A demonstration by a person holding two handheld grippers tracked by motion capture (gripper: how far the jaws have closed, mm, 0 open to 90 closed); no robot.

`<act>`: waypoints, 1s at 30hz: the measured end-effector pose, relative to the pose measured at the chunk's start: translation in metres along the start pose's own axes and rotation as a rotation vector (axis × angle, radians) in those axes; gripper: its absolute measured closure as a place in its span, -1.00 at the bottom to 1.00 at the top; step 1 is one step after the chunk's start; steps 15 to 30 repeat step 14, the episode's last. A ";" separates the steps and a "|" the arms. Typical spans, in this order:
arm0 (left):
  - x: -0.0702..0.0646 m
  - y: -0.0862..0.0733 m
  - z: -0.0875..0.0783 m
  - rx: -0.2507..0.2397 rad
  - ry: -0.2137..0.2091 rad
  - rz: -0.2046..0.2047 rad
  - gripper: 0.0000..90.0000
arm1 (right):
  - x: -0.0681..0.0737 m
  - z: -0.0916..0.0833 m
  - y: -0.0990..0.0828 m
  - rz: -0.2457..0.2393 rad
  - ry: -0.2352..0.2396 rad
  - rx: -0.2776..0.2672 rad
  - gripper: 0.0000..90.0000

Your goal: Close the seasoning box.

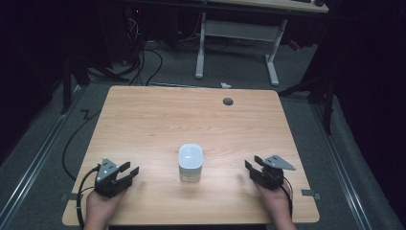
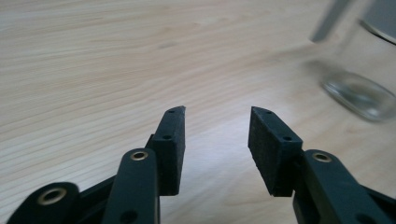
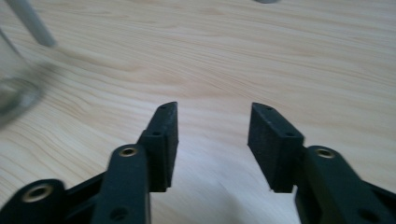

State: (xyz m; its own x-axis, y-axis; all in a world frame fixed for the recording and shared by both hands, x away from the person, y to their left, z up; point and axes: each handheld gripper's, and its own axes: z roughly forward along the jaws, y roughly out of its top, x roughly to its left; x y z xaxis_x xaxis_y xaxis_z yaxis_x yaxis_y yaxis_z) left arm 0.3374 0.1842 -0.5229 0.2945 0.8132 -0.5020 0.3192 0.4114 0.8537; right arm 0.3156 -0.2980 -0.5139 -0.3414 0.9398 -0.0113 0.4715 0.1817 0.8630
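2 grippers wait beside a jar.

The jar [image 1: 190,163] stands in the middle of the table [image 1: 143,120], white lid on; the left gripper [image 1: 125,173] and right gripper [image 1: 253,166] sit apart on each side, jaws wide and holding nothing; no grab has begun, so all the work is left.

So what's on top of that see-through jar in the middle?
A white lid sits on top of the clear jar, which stands on the wooden table. The lid covers the opening, so I cannot tell whether anything is inside.
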 end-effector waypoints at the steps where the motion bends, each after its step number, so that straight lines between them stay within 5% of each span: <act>1: 0.004 -0.001 0.001 -0.008 0.041 0.026 0.21 | -0.007 -0.015 -0.012 0.052 -0.028 -0.042 0.12; 3: 0.002 -0.004 0.000 -0.003 0.039 0.048 0.21 | -0.011 -0.022 -0.016 0.095 -0.020 -0.044 0.08; 9: -0.012 -0.012 -0.006 0.011 0.020 0.121 0.18 | -0.007 -0.020 -0.011 0.053 -0.004 -0.044 0.03; 13: -0.012 -0.013 -0.008 0.009 0.024 0.089 0.19 | -0.003 -0.018 -0.013 0.064 0.007 -0.043 0.04; 30: -0.012 -0.013 -0.008 0.009 0.024 0.089 0.19 | -0.003 -0.018 -0.013 0.063 0.009 -0.040 0.04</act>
